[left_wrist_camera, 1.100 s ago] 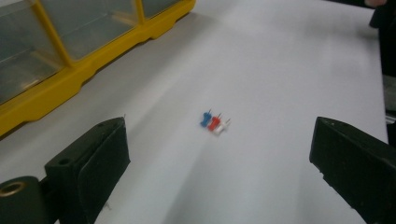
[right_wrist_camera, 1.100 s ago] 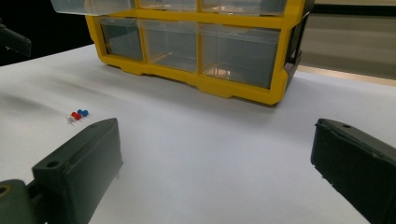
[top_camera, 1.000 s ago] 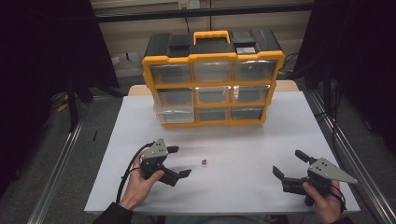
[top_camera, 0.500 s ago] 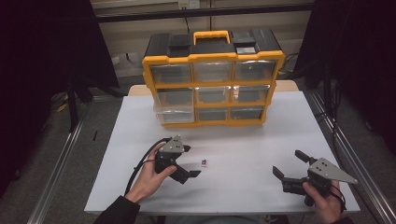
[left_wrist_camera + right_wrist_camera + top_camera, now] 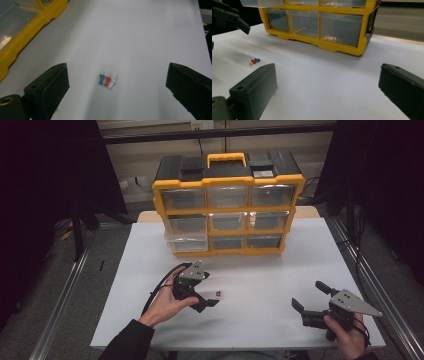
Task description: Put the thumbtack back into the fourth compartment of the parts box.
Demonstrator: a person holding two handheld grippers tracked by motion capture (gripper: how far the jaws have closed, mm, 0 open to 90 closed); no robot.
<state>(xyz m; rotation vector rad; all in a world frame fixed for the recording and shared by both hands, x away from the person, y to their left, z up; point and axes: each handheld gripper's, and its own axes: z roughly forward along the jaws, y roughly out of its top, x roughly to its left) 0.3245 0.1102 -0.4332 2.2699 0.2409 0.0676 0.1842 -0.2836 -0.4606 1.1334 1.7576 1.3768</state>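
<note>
Three push pins (image 5: pixel 218 294), one blue, one red and one white, lie side by side on the white table (image 5: pixel 270 270). In the left gripper view the pins (image 5: pixel 107 80) lie just ahead, between the two black jaws. My left gripper (image 5: pixel 208 290) is open and hangs low beside the pins, touching none. It also appears far off in the right gripper view (image 5: pixel 235 18), with the pins (image 5: pixel 254 61) below it. My right gripper (image 5: pixel 311 295) stands open and empty near the table's front right corner.
A yellow and black drawer organizer (image 5: pixel 227 210) with clear drawers stands at the back of the table; its lower left drawer (image 5: pixel 187 243) sticks out a little. Its yellow frame (image 5: pixel 27 35) runs along the left gripper's side. Metal rails (image 5: pixel 60 310) flank the table.
My left gripper has moved forward and to the right, up to the push pins. The right gripper has stayed where it was.
</note>
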